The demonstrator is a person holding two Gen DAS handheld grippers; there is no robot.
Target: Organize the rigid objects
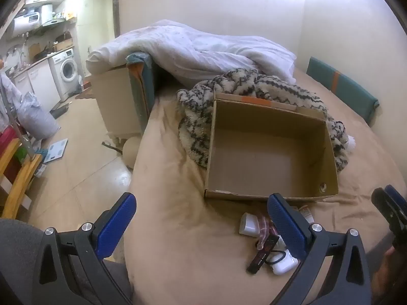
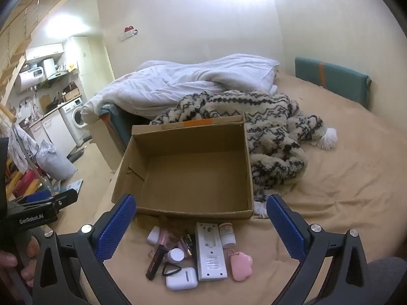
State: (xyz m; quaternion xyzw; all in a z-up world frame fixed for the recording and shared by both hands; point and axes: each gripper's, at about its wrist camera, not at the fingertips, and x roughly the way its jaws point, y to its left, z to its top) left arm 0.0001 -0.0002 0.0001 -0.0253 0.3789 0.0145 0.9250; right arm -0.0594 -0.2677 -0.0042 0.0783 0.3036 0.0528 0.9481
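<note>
Right wrist view: right gripper (image 2: 201,225) spread, empty.
Remote control (image 2: 210,251) dead ahead, lengthwise toward cardboard box (image 2: 188,209); left gripper (image 1: 201,225) released, offset.

— What's lying on the bed (image 2: 343,178) behind everything?

— A white duvet (image 2: 193,84) is sprawling across the far end, and a cream-and-black patterned knit throw (image 2: 269,137) is bunching up in front of it, its white pompom (image 2: 328,138) resting on the tan sheet.

— And by the wall?

— A teal cushion (image 2: 333,81) with an orange stripe is leaning there.

— Beyond the bed?

— A washing machine (image 1: 66,70) is sitting under a cluttered counter, a grey sack (image 1: 35,119) is slumping on the floor, and a scale (image 1: 56,150) is lying near it
</note>
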